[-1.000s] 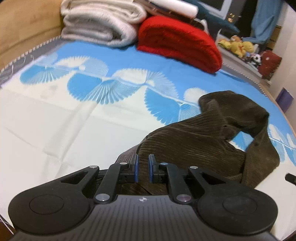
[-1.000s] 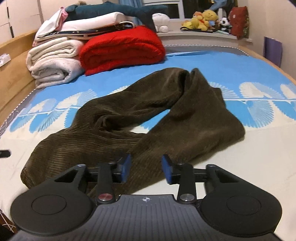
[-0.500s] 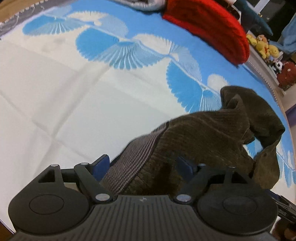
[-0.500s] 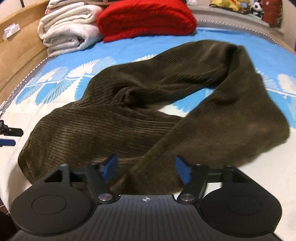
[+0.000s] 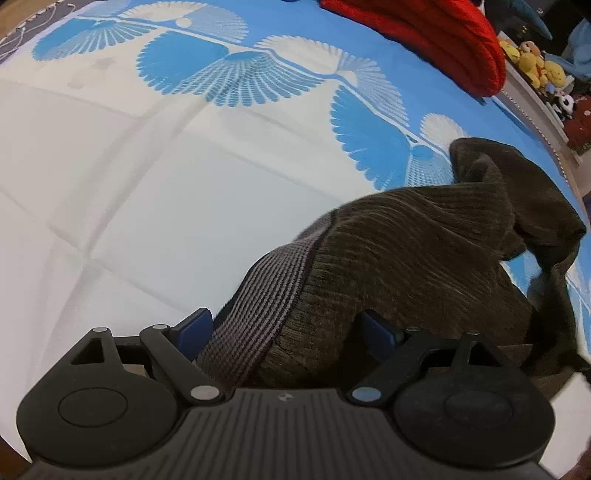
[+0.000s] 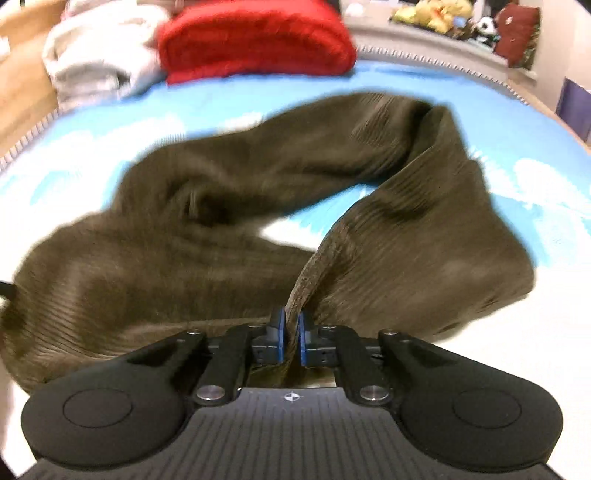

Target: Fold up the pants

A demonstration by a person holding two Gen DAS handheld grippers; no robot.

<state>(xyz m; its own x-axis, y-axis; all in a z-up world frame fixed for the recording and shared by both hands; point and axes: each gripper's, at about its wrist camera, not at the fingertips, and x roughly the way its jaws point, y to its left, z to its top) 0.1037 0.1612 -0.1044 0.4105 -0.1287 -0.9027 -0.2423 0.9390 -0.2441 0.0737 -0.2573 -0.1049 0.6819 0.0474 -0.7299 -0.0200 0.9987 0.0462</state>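
Observation:
Dark brown corduroy pants (image 5: 417,258) lie crumpled on the bed, their striped ribbed waistband (image 5: 273,291) nearest the left wrist camera. My left gripper (image 5: 285,323) straddles that waistband with its jaws wide and still opening; the blue pads (image 5: 192,330) do not squeeze the cloth. In the right wrist view the pants (image 6: 229,221) spread in a bent loop across the sheet. My right gripper (image 6: 291,323) is shut on a raised edge of the fabric, which rises in a ridge from between the pads.
The bed sheet (image 5: 147,184) is white with blue fan prints. A folded red blanket (image 6: 255,40) and pale folded blankets (image 6: 99,62) sit at the head of the bed. Stuffed toys (image 6: 439,16) line a shelf behind. A wooden bed frame (image 6: 22,85) runs along the left.
The left gripper went from shut to wide and dropped over the waistband. The right gripper widened, moved in on the pants, then closed on a fabric edge.

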